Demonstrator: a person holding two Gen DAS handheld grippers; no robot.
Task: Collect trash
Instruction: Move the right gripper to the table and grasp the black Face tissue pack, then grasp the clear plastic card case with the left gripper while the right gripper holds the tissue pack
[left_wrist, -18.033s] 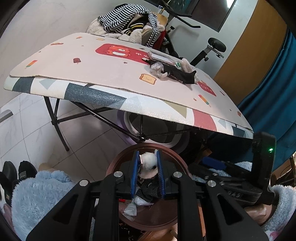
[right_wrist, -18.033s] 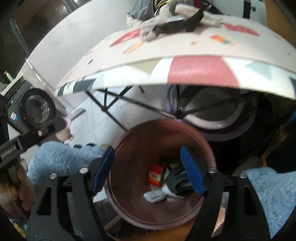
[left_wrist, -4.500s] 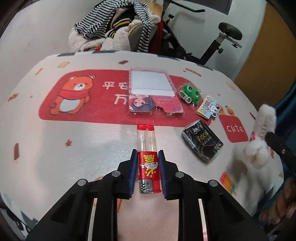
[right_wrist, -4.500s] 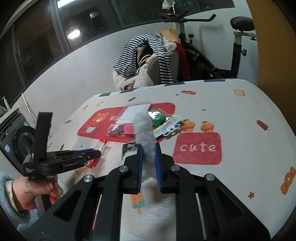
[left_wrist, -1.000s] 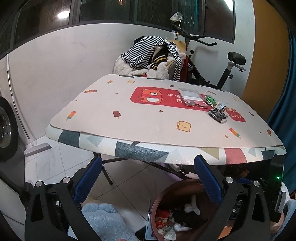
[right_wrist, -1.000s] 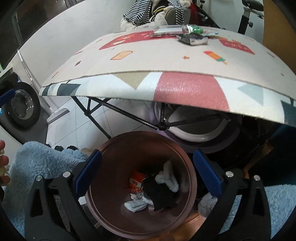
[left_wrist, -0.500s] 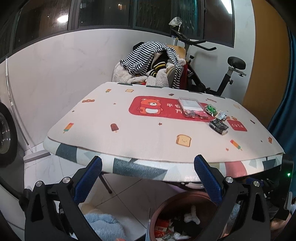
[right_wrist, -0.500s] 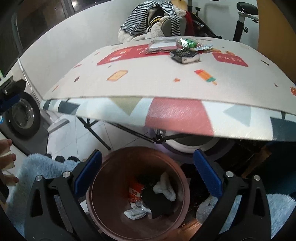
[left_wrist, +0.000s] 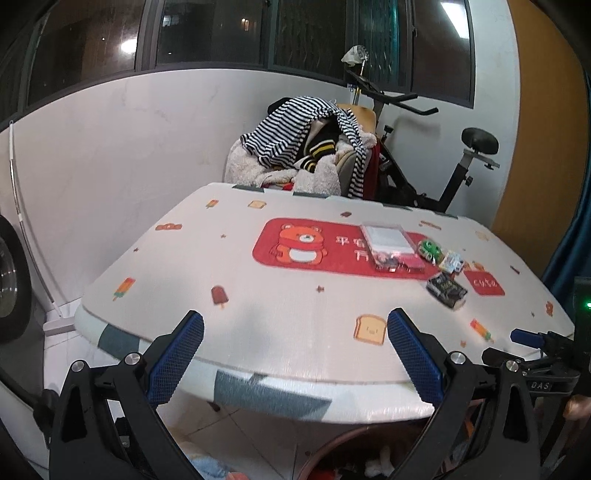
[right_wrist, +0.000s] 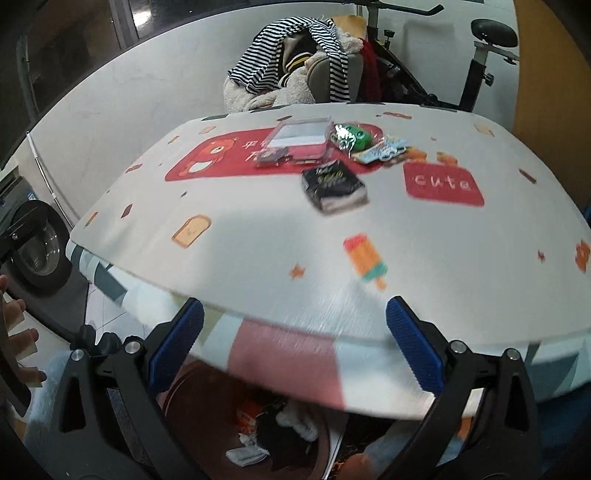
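Table edge overhangs bin; black packet mid-table

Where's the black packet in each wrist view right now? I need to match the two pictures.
Left wrist: black packet far right on the table, just left of the red "cute" patch.
Right wrist: black packet upper centre, also left of the red "cute" patch.
Shared landmark: the clear plastic case on the bear print.

Indoor light, dark windows, lamp glare; fisheye-bent edges; right view seemingly motion-blurred.
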